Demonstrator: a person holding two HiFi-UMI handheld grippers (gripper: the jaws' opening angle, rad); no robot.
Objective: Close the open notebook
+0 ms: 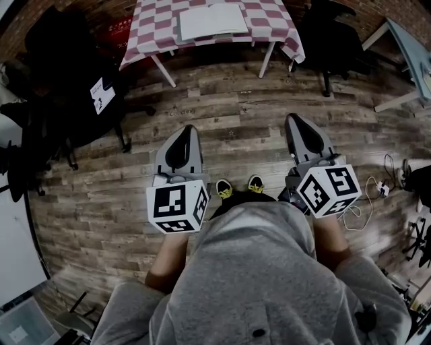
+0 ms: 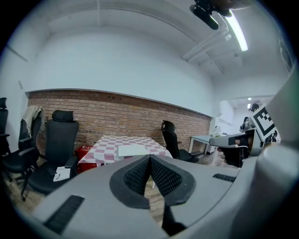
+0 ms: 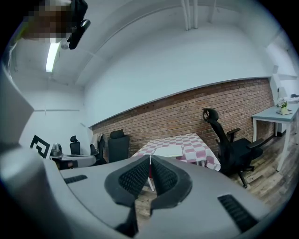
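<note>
Wood-plank flooring [image 1: 222, 114] runs ahead of us to a brick wall [image 2: 117, 116], where the counter [image 1: 151, 30] stands under a red-and-white checked cloth. On that cloth, well apart from both grippers, lies the notebook [image 1: 212, 20]. It is open and spread flat, and its pale pages show no marks we can make out. We find little writing to read. A white tag [image 1: 102, 94] on a black office chair [image 1: 74, 81] carries dark print too small to tell. A red crate [image 1: 113, 30] beside the counter's leg bears white lettering that we cannot read either. Our left gripper [image 1: 183, 131] has its fingers pressed together on nothing. The right gripper [image 1: 296, 120] likewise has its fingers together and empty.
</note>
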